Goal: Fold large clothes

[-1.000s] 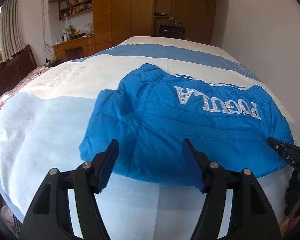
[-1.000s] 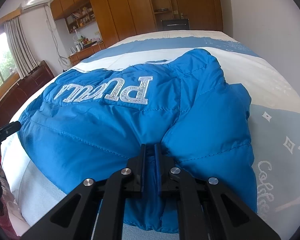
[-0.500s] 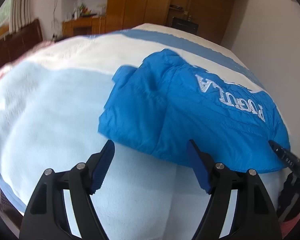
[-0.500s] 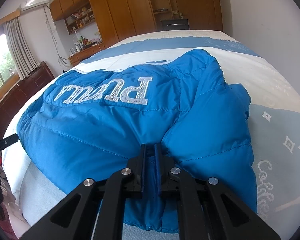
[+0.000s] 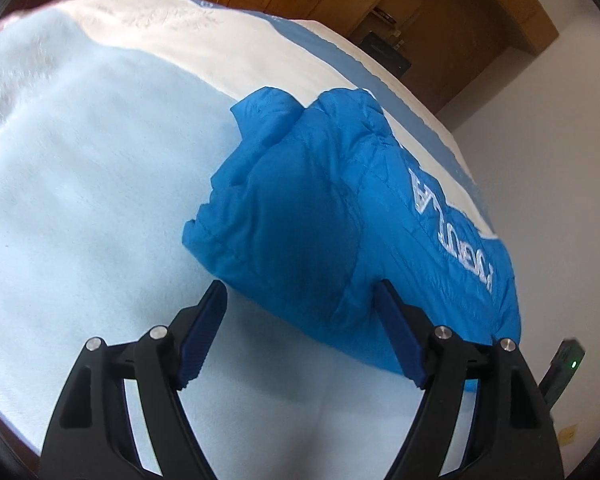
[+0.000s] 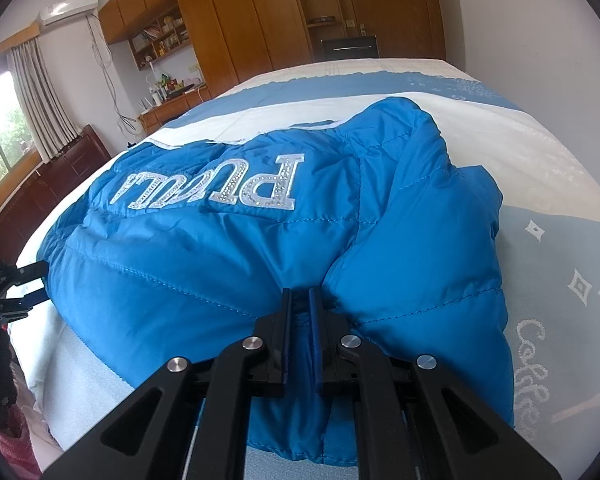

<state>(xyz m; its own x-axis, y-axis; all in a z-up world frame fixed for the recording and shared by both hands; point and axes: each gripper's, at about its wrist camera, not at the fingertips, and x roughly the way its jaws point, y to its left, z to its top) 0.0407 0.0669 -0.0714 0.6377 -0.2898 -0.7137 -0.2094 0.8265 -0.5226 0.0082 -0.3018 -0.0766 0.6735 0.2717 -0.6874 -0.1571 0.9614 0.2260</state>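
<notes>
A blue quilted jacket (image 5: 320, 220) with silver lettering lies folded on the bed (image 5: 80, 200). My left gripper (image 5: 300, 286) is at its near left corner, and its jaws are opening. The jacket's edge bulges between the blue pads without being pressed. In the right wrist view the jacket (image 6: 220, 260) fills the middle. My right gripper (image 6: 300, 292) is shut on a pinch of the jacket's near edge. The left gripper (image 6: 24, 284) shows at the far left edge, beside the jacket's corner.
The bed's cover (image 6: 540, 160) is pale blue and cream, with bare stretches left and right of the jacket. Wooden wardrobes (image 6: 260, 20) and a desk stand beyond the bed. A dark wooden cabinet (image 6: 40, 184) is on the left and a white wall on the right.
My left gripper has rolled and dropped closer to the jacket's near left corner, with its jaws wider. The right gripper has kept its grip and not moved.
</notes>
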